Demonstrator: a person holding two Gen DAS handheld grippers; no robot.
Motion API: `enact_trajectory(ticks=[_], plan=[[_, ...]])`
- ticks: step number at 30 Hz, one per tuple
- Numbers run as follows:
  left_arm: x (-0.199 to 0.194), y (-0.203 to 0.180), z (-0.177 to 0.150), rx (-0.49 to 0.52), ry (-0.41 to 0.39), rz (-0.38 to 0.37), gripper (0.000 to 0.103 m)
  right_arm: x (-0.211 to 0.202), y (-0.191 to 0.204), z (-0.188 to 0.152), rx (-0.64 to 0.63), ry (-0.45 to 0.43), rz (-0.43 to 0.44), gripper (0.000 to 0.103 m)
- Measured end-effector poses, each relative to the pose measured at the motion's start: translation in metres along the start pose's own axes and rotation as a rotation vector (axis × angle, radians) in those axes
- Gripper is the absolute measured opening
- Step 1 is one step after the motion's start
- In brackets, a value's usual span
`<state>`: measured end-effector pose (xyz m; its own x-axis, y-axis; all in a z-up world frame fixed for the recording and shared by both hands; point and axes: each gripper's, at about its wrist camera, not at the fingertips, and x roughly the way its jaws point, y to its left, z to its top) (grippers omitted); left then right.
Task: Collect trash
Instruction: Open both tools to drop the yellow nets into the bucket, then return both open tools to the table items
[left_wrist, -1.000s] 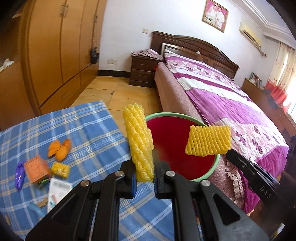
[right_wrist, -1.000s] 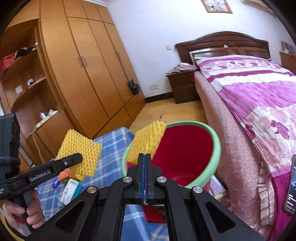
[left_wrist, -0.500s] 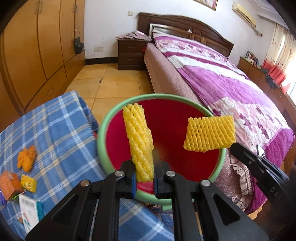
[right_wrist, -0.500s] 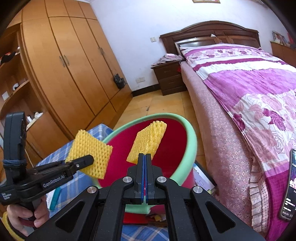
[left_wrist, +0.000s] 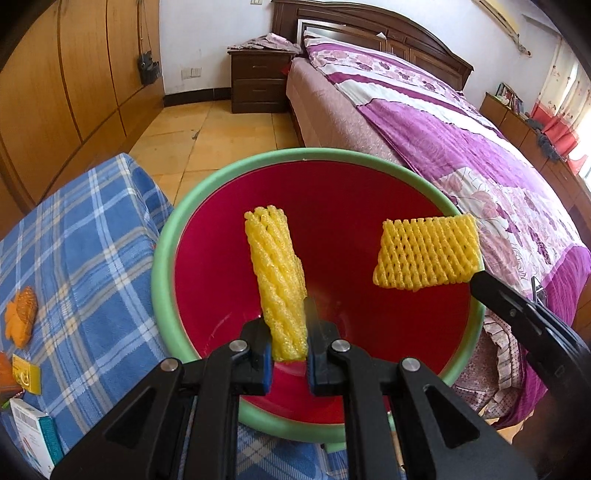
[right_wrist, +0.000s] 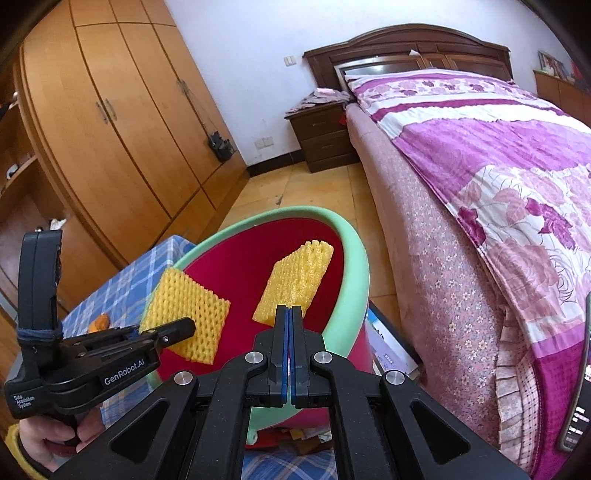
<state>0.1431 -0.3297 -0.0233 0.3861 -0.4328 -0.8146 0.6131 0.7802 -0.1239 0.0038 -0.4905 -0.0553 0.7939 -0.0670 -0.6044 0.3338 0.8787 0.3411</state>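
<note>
Two yellow foam nets (left_wrist: 277, 284) (left_wrist: 424, 253), one red bin (left_wrist: 229, 258), two claws (left_wrist: 289, 363) (right_wrist: 289, 325)

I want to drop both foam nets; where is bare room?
The red bin's inside looks bare within its green rim. The blue plaid cloth is bare beside the rim, crowded at its left edge by orange peel and small boxes.

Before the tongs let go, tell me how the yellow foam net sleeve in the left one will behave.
Likely very light: the yellow foam net sleeve stands up from the left tongs, pinched only at its bottom end. Probably springy and crushable, since it narrows where the pads squeeze it. Released here, it should drop softly into the red bin with the green rim without rolling far.
</note>
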Motion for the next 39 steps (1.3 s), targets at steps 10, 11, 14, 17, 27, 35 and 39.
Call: enact_trajectory(ticks=[10, 11, 14, 17, 27, 35, 39], plan=[[-0.012, 0.011, 0.001, -0.041, -0.035, -0.016, 0.039, 0.006, -0.005, 0.000, 0.039, 0.015, 0.025, 0.009], [-0.015, 0.012, 0.002, -0.043, -0.041, -0.016, 0.040, 0.005, -0.004, 0.001, 0.041, 0.015, 0.028, 0.012], [-0.024, 0.016, 0.001, -0.050, -0.052, -0.009, 0.040, 0.002, -0.003, 0.001, 0.047, 0.009, 0.038, 0.018], [-0.033, 0.021, -0.003, -0.069, -0.056, -0.006, 0.040, -0.003, 0.000, 0.001, 0.044, -0.001, 0.045, 0.026], [-0.072, 0.039, -0.023, -0.111, -0.083, 0.024, 0.040, -0.019, 0.018, -0.004, 0.043, -0.011, 0.063, 0.042], [-0.105, 0.069, -0.044, -0.155, -0.111, 0.065, 0.040, -0.029, 0.042, -0.012, 0.027, -0.004, 0.085, 0.053], [-0.118, 0.085, -0.054, -0.177, -0.124, 0.094, 0.040, -0.030, 0.058, -0.019, 0.012, 0.007, 0.097, 0.057]])
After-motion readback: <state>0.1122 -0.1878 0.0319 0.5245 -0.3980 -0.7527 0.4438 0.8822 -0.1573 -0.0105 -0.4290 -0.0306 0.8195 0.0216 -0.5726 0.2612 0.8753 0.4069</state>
